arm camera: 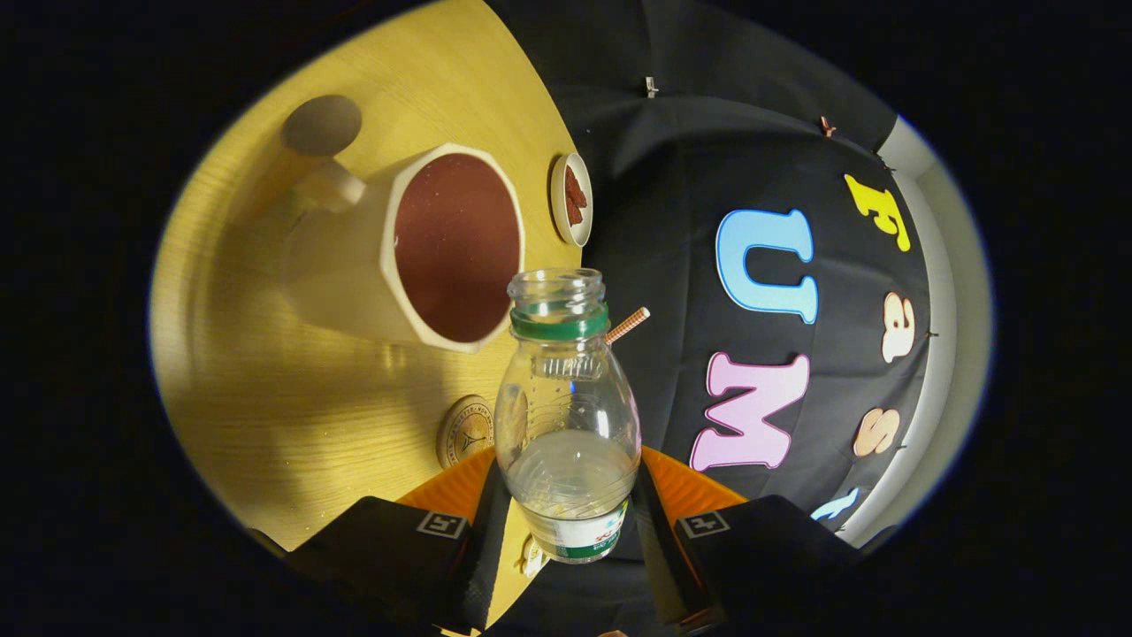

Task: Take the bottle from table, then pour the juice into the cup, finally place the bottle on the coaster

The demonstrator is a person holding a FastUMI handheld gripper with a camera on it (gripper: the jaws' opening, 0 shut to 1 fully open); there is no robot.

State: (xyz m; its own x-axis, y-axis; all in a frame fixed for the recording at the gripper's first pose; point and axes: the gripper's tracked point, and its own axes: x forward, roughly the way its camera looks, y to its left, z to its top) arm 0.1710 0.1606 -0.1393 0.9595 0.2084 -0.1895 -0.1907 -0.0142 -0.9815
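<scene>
My gripper (pixel 570 518) is shut on a clear plastic bottle (pixel 566 416) with a green neck ring and no cap. The whole view is tilted, so the bottle leans sideways relative to the table. A little clear liquid pools in its lower body, between my fingers. Its open mouth sits right beside the rim of a cream octagonal cup (pixel 416 248) with a handle and a dark brown inside. A round wooden coaster (pixel 465 431) lies on the table just left of the bottle's body, close ahead of my left finger.
The yellow wooden table (pixel 292 389) ends along an edge running past the bottle. A small white dish (pixel 571 199) with reddish-brown pieces rests near that edge beyond the cup. A striped straw (pixel 626 326) pokes out behind the bottle's neck.
</scene>
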